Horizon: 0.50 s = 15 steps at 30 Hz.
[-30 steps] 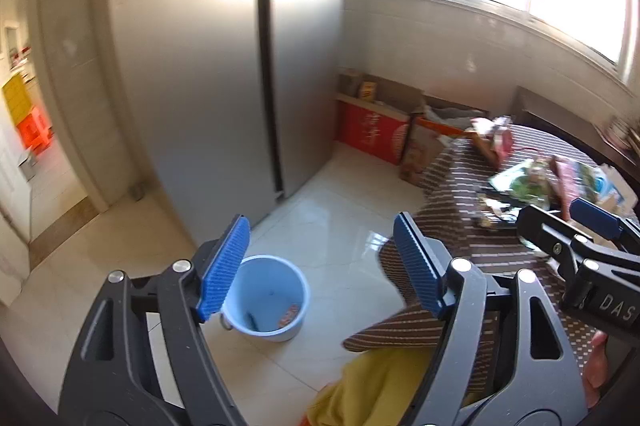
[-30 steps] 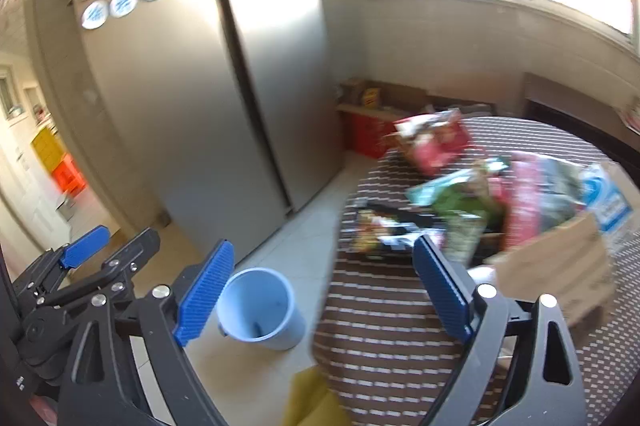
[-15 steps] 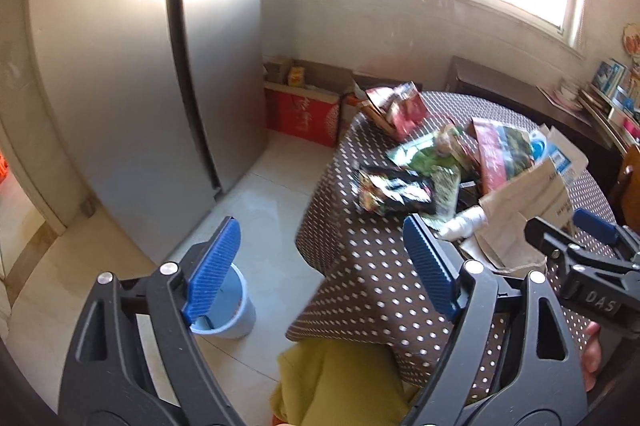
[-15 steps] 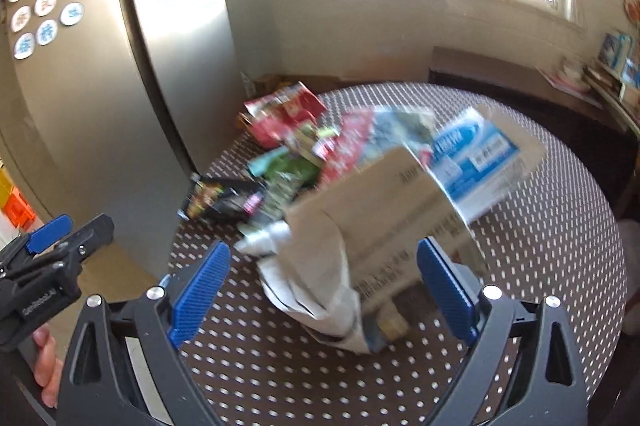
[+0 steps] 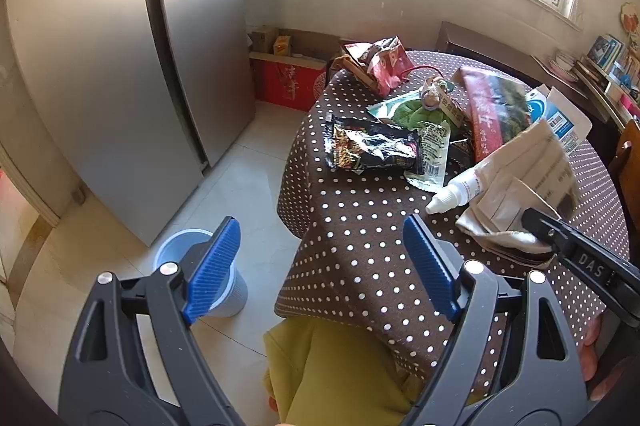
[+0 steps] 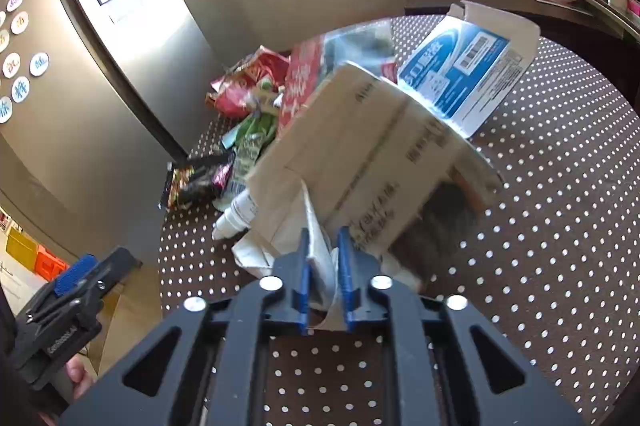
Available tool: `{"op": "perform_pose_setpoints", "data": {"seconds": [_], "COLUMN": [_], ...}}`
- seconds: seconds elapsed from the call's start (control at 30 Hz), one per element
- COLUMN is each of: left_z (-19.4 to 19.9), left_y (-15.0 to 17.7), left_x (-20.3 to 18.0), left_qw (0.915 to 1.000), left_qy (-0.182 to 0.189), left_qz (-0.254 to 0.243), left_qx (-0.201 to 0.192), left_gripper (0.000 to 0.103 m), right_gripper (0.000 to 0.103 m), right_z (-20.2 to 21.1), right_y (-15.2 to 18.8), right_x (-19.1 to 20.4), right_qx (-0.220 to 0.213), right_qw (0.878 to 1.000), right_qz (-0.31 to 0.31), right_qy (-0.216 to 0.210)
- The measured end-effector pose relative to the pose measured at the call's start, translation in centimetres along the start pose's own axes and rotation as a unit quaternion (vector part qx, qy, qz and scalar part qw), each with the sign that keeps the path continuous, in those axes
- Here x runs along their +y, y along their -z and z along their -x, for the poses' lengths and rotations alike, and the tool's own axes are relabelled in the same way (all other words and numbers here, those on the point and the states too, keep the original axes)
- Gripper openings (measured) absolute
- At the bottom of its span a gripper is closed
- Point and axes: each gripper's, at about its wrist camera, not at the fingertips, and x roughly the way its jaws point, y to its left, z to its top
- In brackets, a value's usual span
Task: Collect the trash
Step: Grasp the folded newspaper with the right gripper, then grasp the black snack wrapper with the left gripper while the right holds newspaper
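My right gripper (image 6: 323, 272) is shut on the near edge of a crumpled brown paper bag (image 6: 360, 146) on the round polka-dot table (image 6: 540, 226). The bag also shows in the left wrist view (image 5: 520, 186), with the right gripper's arm reaching into it. My left gripper (image 5: 320, 266) is open and empty, held above the table's near edge. A light blue bin (image 5: 188, 250) stands on the floor to the left, partly behind my left finger. Other trash lies on the table: a black snack wrapper (image 5: 372, 146), a white bottle (image 5: 456, 190), a red bag (image 5: 384, 62), a blue-white box (image 6: 460, 66).
A tall steel fridge (image 5: 120, 66) stands left of the table. Red and brown cartons (image 5: 288, 74) sit by the wall under the window. A shelf with books (image 5: 608, 66) is at the right. Yellow clothing (image 5: 340, 374) shows below the table edge.
Both views swung from the bin and floor up over the table. My right gripper moved in on the paper bag and closed on its edge. My left gripper stayed open.
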Motion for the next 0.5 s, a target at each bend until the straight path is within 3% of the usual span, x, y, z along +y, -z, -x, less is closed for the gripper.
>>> {"op": "perform_pose_setpoints", "data": {"seconds": [0.13,0.5], "left_z": [-0.7,-4.5], "left_y": [-0.7,-3.8], "left_x": [0.0,0.2], "left_qw": [1.0000,0.9994], "left_qy": [0.000,0.022], "left_qz": [0.003,0.024], "left_qx": [0.001,0.013], "left_gripper": [0.083,0.086], "right_gripper": [0.006,0.006], "right_z": [1.8,6.1], "right_y": [-0.6,-4.2], "right_x": [-0.4,-2.6], "right_qx": [-0.032,-0.123], "right_qw": [0.999,0.991], "right_qz": [-0.014,-0.044], "right_qy": [-0.003,0.028]}}
